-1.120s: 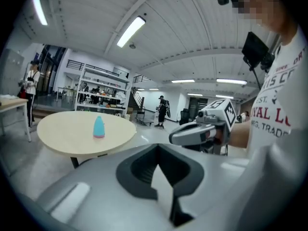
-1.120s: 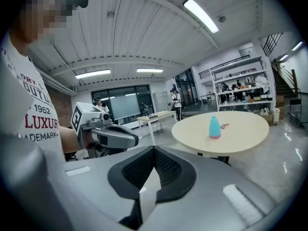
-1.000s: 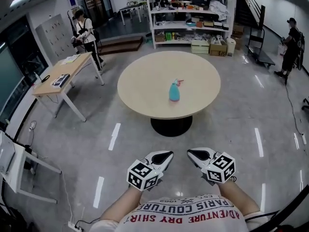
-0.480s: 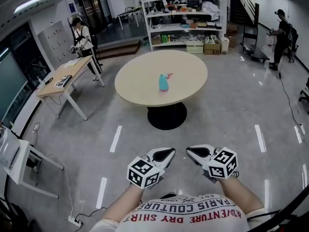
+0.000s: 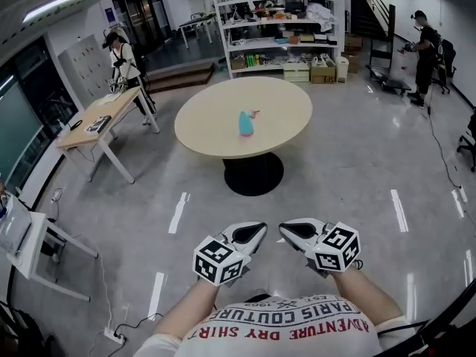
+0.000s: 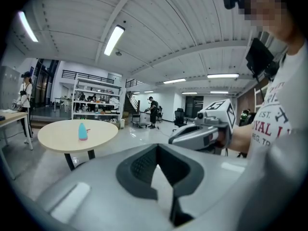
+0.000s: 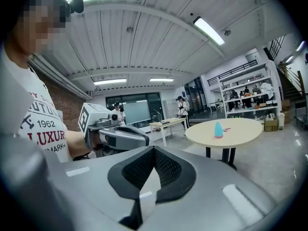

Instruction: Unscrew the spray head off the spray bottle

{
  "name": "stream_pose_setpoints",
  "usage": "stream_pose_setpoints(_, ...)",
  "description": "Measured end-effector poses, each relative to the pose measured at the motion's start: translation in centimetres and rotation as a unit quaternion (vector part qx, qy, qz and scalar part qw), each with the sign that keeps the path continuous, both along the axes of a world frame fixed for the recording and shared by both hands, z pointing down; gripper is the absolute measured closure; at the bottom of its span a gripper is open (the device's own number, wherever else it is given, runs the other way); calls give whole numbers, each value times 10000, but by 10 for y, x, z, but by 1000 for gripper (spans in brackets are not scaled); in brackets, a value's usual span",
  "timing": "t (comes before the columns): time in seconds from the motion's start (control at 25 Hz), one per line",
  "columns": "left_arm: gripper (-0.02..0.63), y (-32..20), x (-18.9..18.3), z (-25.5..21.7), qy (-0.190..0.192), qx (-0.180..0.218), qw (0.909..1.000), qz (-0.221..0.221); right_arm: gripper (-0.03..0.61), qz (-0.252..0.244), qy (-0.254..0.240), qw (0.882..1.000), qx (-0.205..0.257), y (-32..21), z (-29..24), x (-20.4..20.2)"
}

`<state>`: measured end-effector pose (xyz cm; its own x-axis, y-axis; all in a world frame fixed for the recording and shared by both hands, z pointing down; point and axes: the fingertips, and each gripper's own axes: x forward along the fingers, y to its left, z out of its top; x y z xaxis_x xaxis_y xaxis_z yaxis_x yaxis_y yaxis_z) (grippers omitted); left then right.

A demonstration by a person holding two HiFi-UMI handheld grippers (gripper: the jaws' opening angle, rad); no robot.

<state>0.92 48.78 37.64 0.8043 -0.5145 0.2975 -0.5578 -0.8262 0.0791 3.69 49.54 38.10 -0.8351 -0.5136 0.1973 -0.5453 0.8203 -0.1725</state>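
A light blue spray bottle (image 5: 245, 123) with a pink spray head stands upright on a round beige table (image 5: 216, 125), far ahead of me. It also shows small in the left gripper view as the bottle (image 6: 83, 131) and in the right gripper view as the bottle (image 7: 219, 129). My left gripper (image 5: 255, 233) and right gripper (image 5: 288, 230) are held close to my body, low in the head view, tips pointing toward each other. Both are shut with nothing between the jaws. They are far from the bottle.
A wooden desk (image 5: 100, 117) stands at the left with a person (image 5: 123, 58) behind it. White shelving (image 5: 279, 28) with boxes stands behind the round table. Another person (image 5: 420, 43) is at the far right. A white table (image 5: 30, 244) is near my left. Grey floor lies between me and the table.
The view has shifted: the round table and bottle now sit slightly farther left and higher in the head view. Both grippers stay shut in front of my body.
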Motion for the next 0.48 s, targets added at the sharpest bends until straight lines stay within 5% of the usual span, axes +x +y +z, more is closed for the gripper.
stream_pose_setpoints(0.48, 611, 16, 11, 0, -80, 7, 10000, 9, 577, -20, 12, 10000, -8, 12, -2, 8)
